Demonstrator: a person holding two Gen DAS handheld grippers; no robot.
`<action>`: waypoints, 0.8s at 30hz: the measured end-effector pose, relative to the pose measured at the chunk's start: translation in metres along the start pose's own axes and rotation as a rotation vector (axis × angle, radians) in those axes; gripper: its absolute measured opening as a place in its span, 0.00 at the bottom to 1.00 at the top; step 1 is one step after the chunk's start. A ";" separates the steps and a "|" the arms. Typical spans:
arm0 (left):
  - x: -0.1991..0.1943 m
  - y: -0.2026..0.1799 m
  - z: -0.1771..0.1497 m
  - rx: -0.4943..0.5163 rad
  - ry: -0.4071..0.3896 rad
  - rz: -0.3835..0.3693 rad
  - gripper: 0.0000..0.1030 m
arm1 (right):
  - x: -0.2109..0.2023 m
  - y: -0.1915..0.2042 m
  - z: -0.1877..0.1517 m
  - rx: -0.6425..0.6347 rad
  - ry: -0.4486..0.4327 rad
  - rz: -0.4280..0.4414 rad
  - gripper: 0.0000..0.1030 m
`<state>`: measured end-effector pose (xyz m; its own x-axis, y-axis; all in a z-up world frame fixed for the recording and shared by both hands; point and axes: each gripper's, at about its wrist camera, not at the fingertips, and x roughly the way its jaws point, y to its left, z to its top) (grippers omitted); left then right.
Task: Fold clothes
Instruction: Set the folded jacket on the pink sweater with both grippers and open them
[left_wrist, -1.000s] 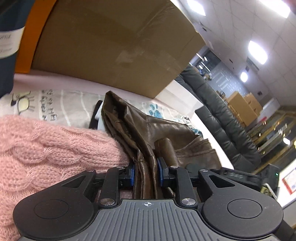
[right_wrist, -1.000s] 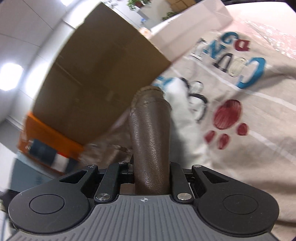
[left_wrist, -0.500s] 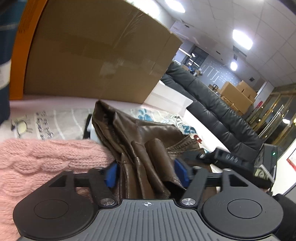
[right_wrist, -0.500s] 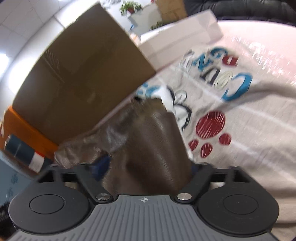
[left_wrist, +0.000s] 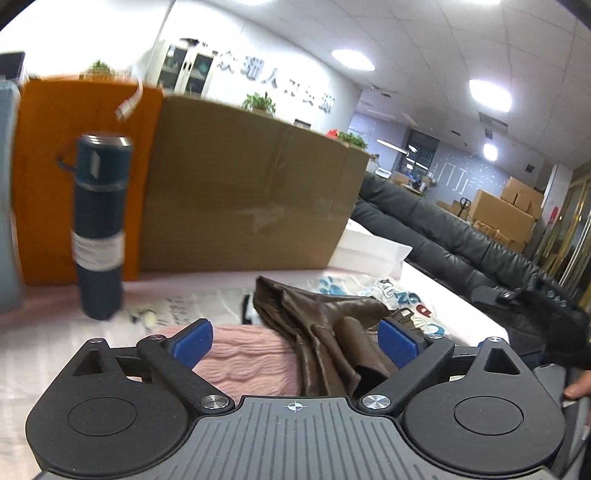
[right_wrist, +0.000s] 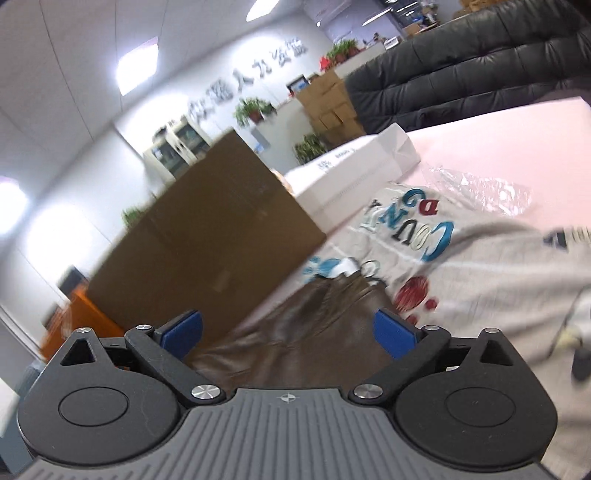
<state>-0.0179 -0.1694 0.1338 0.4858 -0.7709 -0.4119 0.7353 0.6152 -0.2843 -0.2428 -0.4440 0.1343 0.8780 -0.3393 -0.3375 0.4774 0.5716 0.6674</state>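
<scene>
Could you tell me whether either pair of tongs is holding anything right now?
Nothing is held: both tongs, left and right, are opening clear of the brown leather garment.

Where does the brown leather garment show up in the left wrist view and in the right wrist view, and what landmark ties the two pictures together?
Left wrist view: the brown leather garment lies low and right of centre, beside the pink knit, reaching toward the camera between the gripper's fingers.
Right wrist view: it fills the lower centre, on the printed grey shirt.
Shared landmark: the big cardboard box behind it.
</scene>
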 end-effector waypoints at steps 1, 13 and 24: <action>-0.011 -0.002 0.001 0.019 -0.003 0.006 0.96 | -0.009 0.006 -0.006 0.003 -0.012 0.013 0.98; -0.144 -0.002 0.011 0.070 -0.047 0.025 0.98 | -0.110 0.099 -0.069 -0.051 -0.015 0.127 1.00; -0.228 0.016 -0.013 0.000 -0.177 0.013 1.00 | -0.182 0.191 -0.122 -0.270 -0.079 0.086 1.00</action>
<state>-0.1232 0.0186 0.2120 0.5706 -0.7802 -0.2564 0.7285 0.6250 -0.2804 -0.3072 -0.1822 0.2419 0.9156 -0.3320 -0.2270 0.4019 0.7756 0.4868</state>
